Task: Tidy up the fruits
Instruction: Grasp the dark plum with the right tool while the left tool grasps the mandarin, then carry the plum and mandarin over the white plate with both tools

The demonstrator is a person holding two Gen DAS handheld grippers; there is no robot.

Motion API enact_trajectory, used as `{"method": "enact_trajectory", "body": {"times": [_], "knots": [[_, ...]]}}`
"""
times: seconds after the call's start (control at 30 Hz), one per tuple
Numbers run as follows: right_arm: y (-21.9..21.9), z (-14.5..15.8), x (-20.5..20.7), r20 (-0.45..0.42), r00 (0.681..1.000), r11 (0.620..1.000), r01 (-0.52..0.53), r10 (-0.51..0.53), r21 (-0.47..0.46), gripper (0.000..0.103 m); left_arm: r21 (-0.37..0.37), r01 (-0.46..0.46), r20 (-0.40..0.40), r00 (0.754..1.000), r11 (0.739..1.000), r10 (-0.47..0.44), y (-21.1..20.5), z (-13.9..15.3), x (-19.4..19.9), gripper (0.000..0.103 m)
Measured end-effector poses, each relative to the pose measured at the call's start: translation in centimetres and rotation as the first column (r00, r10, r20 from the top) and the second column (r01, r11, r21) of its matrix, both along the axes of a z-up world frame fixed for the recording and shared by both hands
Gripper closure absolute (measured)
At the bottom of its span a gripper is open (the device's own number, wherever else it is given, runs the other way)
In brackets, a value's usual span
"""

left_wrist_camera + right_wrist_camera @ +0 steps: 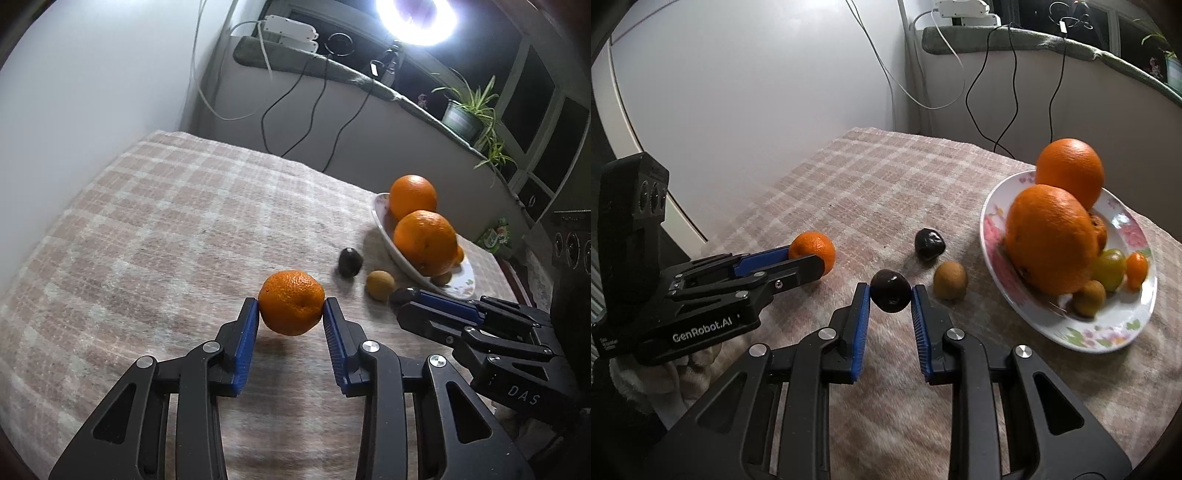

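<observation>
My left gripper [291, 309] is shut on a small mandarin [291, 301], its blue pads pressing both sides, low over the checked cloth. My right gripper [890, 292] is shut on a dark round fruit [891, 290], held just above the cloth. Each gripper shows in the other view: the left gripper [812, 258] at the left with the mandarin [816, 247], the right gripper [408, 298] at the right. A second dark fruit [929, 239] and a small brown fruit [950, 280] lie loose beside a flowered plate [1100, 334]. The plate holds two large oranges [1051, 238] and some small fruits [1110, 268].
The checked cloth [166, 221] covers the table, which ends at a white wall on the left and a ledge behind. Black cables [314, 110] hang down at the back. A bright ring lamp [417, 18] and a potted plant [465, 114] stand on the ledge.
</observation>
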State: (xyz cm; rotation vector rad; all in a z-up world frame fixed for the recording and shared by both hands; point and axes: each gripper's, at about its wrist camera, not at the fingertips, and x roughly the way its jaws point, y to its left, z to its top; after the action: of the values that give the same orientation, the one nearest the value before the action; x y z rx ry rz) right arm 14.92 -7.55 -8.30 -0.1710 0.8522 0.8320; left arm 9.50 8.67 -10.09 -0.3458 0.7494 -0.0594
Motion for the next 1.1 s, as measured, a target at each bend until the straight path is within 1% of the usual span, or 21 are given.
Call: {"method": "enact_trajectory", "body": {"times": [0.43, 0.7, 0.93, 1.1], "knots": [[-6.3, 2.0, 0.3, 0.017, 0.997, 0.996, 0.08, -0.081, 0.05, 0.079, 0.001, 0.099, 0.033, 0.995, 0.995, -0.099, -4.7, 1.6, 0.6, 0.069], [-10.8, 2.5, 1.7, 0.029, 0.986, 0.984, 0.164, -0.166, 0.067, 0.079, 0.01, 0.166, 0.04, 0.985, 0.986, -0.166, -8.3, 2.1, 1.3, 0.069], [-13.6, 2.7, 2.9, 0.031, 0.975, 0.973, 0.218, -0.221, 0.079, 0.079, 0.024, 0.216, 0.038, 0.976, 0.976, -0.217, -11.2, 2.4, 2.1, 0.069], [-14.6, 2.7, 3.5, 0.032, 0.97, 0.968, 0.236, -0.239, 0.083, 0.079, 0.036, 0.245, 0.043, 0.968, 0.969, -0.246, -13.2, 2.7, 2.9, 0.069]]}}
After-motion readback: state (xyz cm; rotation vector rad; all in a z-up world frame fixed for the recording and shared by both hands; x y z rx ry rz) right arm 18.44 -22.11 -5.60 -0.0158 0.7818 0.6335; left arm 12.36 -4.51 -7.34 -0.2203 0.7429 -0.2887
